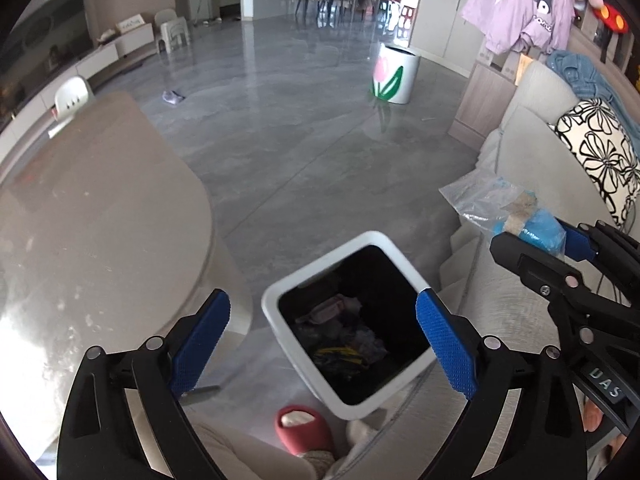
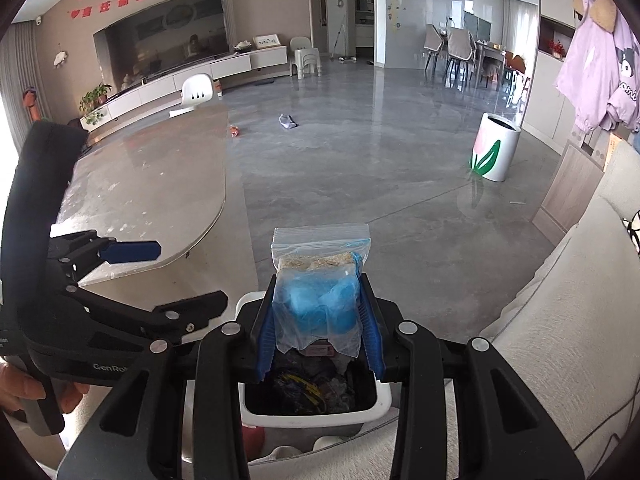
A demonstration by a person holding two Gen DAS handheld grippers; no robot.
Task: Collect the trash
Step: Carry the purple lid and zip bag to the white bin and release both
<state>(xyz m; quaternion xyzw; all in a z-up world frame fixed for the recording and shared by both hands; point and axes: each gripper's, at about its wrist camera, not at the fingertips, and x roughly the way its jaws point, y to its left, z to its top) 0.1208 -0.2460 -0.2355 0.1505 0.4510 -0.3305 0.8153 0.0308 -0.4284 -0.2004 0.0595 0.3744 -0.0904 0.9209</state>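
Right tongs [image 2: 320, 320] clamp a zip bag [image 2: 320, 292] of blue waste above the white bin [image 2: 376, 408] — left tongs [image 1: 324, 340] gape wide, empty, over the same opening. Released off-centre, the limp bag could catch the rim and slide to the floor [image 2: 360, 160].

The left gripper [image 1: 324, 340] hangs with its blue-padded jaws spread wide, gripping nothing. To its right, the right gripper [image 2: 320, 320] has its jaws clamped together on a load.
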